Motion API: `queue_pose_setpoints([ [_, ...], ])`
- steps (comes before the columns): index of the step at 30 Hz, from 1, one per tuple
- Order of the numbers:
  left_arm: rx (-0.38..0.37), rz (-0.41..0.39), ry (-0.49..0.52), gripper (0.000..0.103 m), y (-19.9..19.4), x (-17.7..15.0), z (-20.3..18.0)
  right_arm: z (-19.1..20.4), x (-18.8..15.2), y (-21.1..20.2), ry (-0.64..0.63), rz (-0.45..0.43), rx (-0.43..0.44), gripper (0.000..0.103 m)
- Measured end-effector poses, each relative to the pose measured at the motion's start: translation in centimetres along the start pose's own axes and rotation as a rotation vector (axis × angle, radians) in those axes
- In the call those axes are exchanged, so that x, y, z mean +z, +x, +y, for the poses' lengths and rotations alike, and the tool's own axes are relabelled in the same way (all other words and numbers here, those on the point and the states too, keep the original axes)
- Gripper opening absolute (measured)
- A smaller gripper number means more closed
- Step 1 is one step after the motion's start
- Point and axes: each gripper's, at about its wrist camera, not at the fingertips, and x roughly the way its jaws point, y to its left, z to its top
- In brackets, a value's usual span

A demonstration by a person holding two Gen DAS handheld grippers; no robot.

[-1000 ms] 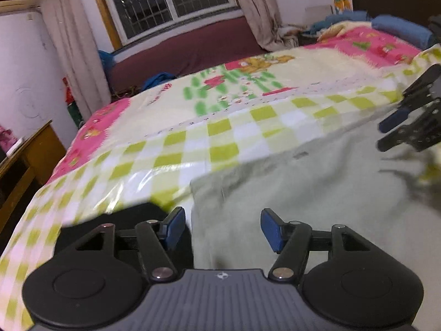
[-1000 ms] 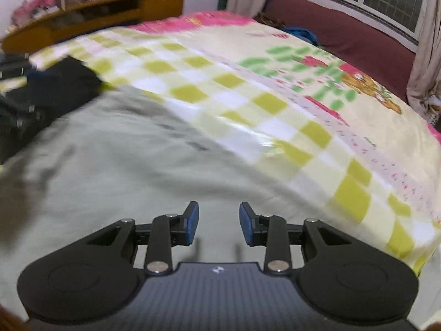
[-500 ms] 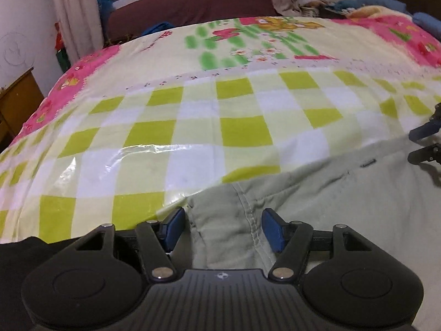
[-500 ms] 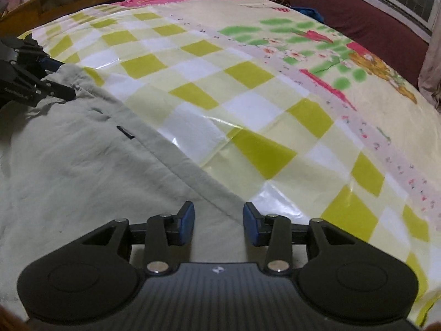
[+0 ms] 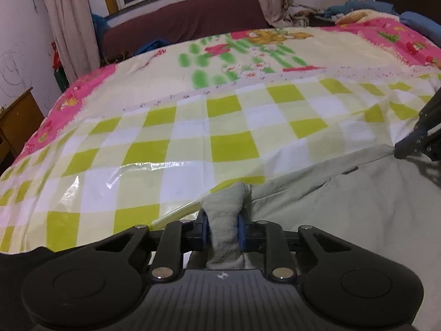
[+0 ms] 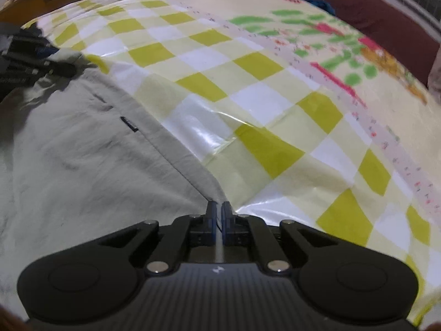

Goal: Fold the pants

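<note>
Pale grey-green pants (image 5: 344, 209) lie spread on a bed covered with a green-and-white checked sheet (image 5: 193, 138). My left gripper (image 5: 222, 227) is shut on a bunched corner of the pants' top edge. My right gripper (image 6: 219, 218) is shut on the other corner of that edge, where the pants (image 6: 91, 160) meet the sheet (image 6: 248, 88). The edge runs taut between the two grippers. The right gripper shows at the right border of the left wrist view (image 5: 419, 140); the left gripper shows at the left border of the right wrist view (image 6: 30, 63).
A dark garment (image 5: 16, 264) lies at the near left corner of the bed. A maroon sofa (image 5: 179, 24) stands under the window beyond the bed. A wooden cabinet (image 5: 13, 121) stands at the left. Blue bedding (image 5: 413, 19) is piled at the far right.
Both grippers were open over the pants' edge and have closed on its two corners. The left one has bunched cloth between its fingers.
</note>
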Motion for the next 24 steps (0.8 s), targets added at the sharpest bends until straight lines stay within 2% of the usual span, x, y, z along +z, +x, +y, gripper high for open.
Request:
queue_pose_setpoints([
  [6, -0.026, -0.116, -0.081, 0.035, -6.1, -1.0, 0.8, 2.4, -1.6, -7.7, 0.048, -0.122, -0.010, 0.003],
  [10, -0.075, -0.178, -0.144, 0.035, -12.2, -3.7, 0.9, 5.8, -4.1, -14.0, 0.050, -0.186, -0.004, 0.003],
  [12, -0.096, -0.169, -0.159, 0.035, -14.8, -6.1, 0.3, 8.6, -6.3, -16.1, 0.036, -0.176, 0.014, 0.003],
  [15, -0.136, -0.109, -0.211, 0.035, -17.6, -10.7, -0.9, 13.2, -10.1, -16.4, -0.012, -0.082, 0.080, 0.005],
  [18, -0.154, -0.037, -0.257, 0.035, -18.4, -14.6, -2.2, 17.4, -12.8, -15.3, -0.158, 0.002, 0.017, 0.010],
  [20, -0.156, -0.004, -0.293, 0.035, -18.1, -16.3, -2.6, 18.4, -13.5, -15.2, -0.240, -0.019, -0.042, 0.016],
  [21, -0.159, -0.001, -0.308, 0.035, -18.1, -16.7, -2.7, 18.7, -13.5, -15.2, -0.289, -0.038, -0.083, 0.025],
  [23, -0.162, -0.012, -0.321, 0.035, -18.2, -16.8, -2.6, 18.8, -13.0, -15.0, -0.387, -0.068, -0.153, 0.036],
  [24, -0.165, -0.019, -0.325, 0.035, -18.3, -16.7, -2.5, 18.6, -12.7, -14.6, -0.427, -0.076, -0.169, 0.037],
])
